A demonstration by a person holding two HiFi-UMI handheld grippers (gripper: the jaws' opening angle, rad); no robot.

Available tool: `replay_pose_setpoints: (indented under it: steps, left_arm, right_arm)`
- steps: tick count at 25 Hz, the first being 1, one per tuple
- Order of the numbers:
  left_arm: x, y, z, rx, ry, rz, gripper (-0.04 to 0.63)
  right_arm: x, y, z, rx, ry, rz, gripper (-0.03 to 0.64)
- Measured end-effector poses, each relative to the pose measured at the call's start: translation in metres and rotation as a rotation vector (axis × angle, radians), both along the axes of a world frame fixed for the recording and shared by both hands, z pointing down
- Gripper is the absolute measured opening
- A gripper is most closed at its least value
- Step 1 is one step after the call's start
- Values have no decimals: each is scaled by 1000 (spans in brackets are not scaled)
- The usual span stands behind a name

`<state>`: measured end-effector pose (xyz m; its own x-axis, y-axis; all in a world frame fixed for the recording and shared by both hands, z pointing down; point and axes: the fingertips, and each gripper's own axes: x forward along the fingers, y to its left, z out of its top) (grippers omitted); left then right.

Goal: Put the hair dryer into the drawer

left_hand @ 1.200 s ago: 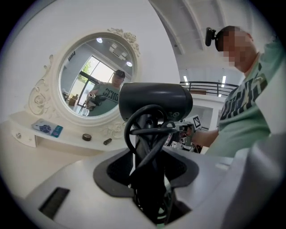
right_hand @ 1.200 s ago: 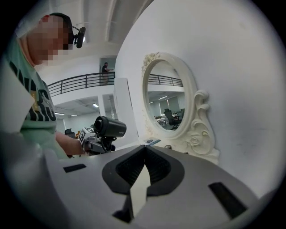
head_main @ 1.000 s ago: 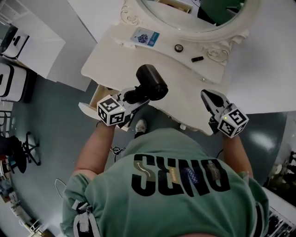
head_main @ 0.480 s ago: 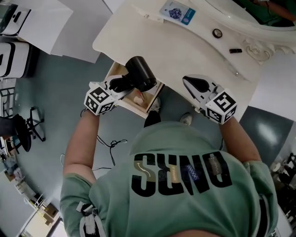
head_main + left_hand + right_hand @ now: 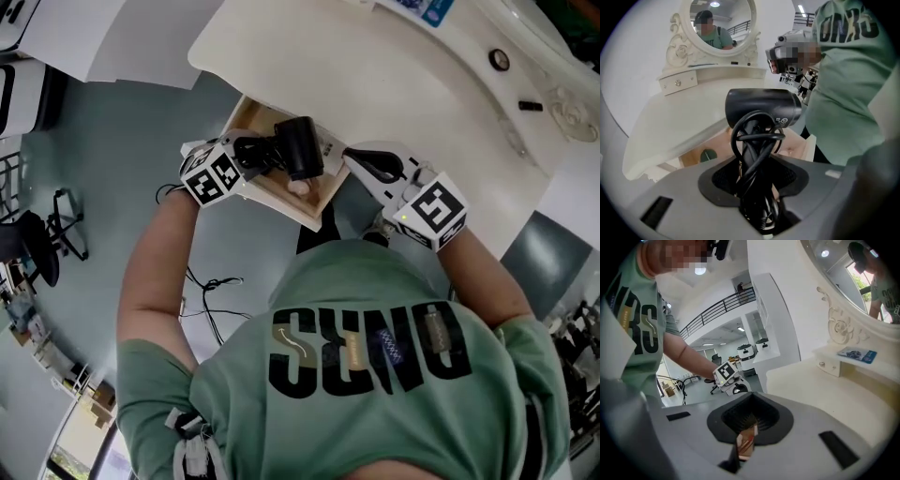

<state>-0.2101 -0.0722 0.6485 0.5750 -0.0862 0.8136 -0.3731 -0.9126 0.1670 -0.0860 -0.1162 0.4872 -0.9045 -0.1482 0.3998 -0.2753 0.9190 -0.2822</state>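
Note:
The black hair dryer (image 5: 298,145) hangs over the open wooden drawer (image 5: 289,202) under the vanity top. My left gripper (image 5: 258,155) is shut on its handle, which has the cord wound round it. In the left gripper view the dryer's barrel (image 5: 761,108) lies crosswise above the jaws (image 5: 754,183), with the drawer's (image 5: 806,145) inside behind it. My right gripper (image 5: 361,164) hovers just right of the drawer at the table's front edge. Its jaws (image 5: 745,441) stand shut with nothing between them.
The cream vanity table (image 5: 394,84) carries a blue card (image 5: 431,7) and two small dark items (image 5: 500,59). An oval mirror (image 5: 717,28) stands at its back. A small pale thing (image 5: 298,187) lies in the drawer. Cables (image 5: 211,300) trail on the grey floor.
Both grippers have come down and in toward the drawer. The hair dryer, held up over the table's edge before, is now low over the open drawer, its barrel turned.

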Motion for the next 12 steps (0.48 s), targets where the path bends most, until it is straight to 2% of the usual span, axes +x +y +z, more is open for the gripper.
replay_pose_setpoints:
  steps: [6, 12]
  left_arm:
    - [-3, 9, 41, 12, -131, 234, 189]
    - [11, 6, 61, 16, -130, 295, 192]
  right_arm:
    - [-21, 15, 17, -23, 32, -35, -6]
    - [-23, 26, 28, -49, -23, -14, -6]
